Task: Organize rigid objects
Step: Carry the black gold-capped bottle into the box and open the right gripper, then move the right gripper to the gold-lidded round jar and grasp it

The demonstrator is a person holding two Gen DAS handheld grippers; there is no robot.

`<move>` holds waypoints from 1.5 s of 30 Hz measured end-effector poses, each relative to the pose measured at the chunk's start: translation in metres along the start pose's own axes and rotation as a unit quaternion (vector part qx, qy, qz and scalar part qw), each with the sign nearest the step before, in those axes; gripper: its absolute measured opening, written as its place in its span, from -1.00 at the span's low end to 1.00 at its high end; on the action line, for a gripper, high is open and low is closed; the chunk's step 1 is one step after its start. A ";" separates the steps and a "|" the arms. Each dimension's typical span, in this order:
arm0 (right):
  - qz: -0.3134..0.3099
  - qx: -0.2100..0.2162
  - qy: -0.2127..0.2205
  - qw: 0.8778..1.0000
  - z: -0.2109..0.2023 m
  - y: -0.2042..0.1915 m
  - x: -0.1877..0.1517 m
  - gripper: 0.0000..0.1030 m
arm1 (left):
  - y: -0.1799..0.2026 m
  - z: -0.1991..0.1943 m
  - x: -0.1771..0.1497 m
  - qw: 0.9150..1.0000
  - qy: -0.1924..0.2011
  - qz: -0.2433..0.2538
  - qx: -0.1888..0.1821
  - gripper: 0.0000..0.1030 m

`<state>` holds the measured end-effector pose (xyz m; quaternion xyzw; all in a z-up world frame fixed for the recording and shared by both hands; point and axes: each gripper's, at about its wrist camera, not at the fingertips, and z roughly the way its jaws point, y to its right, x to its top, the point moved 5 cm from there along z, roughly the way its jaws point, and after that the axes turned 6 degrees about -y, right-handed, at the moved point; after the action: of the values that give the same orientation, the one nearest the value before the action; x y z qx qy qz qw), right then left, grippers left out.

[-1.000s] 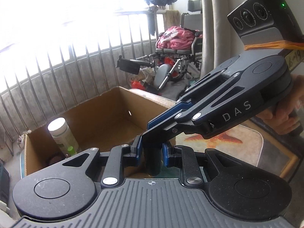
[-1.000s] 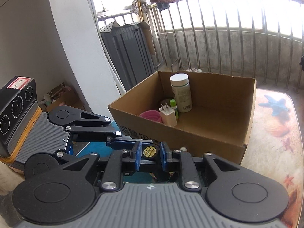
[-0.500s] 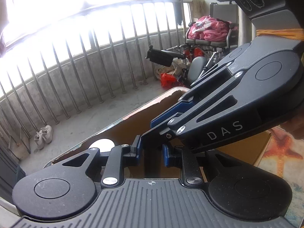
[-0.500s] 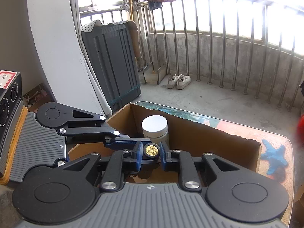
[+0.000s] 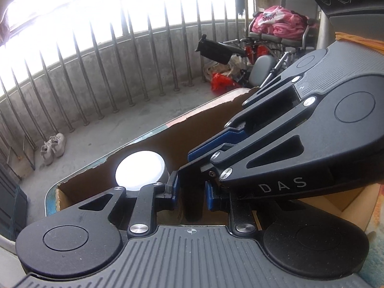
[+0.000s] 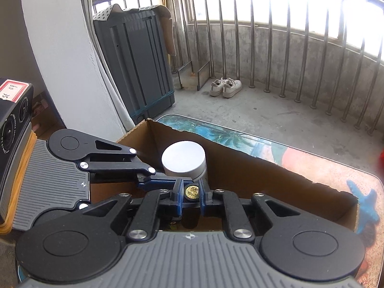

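Note:
Both grippers hold one small dark bottle with a gold-labelled cap [image 6: 191,192] over an open cardboard box [image 6: 252,168]. My right gripper [image 6: 191,198] is shut on the bottle near its cap. My left gripper [image 5: 190,193] is shut on the bottle's dark body [image 5: 193,206]. The right gripper's fingers [image 5: 216,144] cross just in front in the left wrist view. The left gripper's fingers [image 6: 153,180] reach in from the left in the right wrist view. A white-capped jar [image 6: 183,159] stands inside the box, also seen in the left wrist view [image 5: 139,168].
The box sits on a table with a sea-themed printed top [image 6: 324,165]. Beyond are a balcony railing [image 6: 288,48], a pair of white shoes [image 6: 225,87] on the floor, a grey cabinet [image 6: 134,60], and a wheelchair with pink cloth [image 5: 276,26].
Both grippers, still shut on the bottle, have moved up and over the box. The view now looks down on the jar's cap, and the box floor is mostly hidden.

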<state>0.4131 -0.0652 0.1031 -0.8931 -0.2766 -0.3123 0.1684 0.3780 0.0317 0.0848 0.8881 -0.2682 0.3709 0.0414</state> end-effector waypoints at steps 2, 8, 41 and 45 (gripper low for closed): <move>-0.006 -0.001 -0.007 1.000 0.004 0.000 -0.002 -0.69 | 0.001 0.004 -0.001 1.000 -0.017 0.009 0.007 -0.60; 0.014 0.029 -0.021 0.999 0.015 0.004 -0.006 -0.69 | -0.001 0.011 -0.004 0.998 -0.050 0.025 0.028 -0.60; 0.072 0.051 0.094 0.992 -0.140 -0.025 -0.095 -0.11 | 0.115 -0.093 -0.102 0.995 0.086 -0.037 -0.044 0.51; 0.099 0.024 0.085 0.991 -0.150 -0.029 -0.143 -0.09 | 0.123 -0.056 -0.112 0.994 0.081 -0.066 -0.027 0.50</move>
<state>0.2325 -0.1687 0.1260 -0.8821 -0.1792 -0.3617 0.2429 0.2155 -0.0079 0.0336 0.8693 -0.2149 0.4311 0.1113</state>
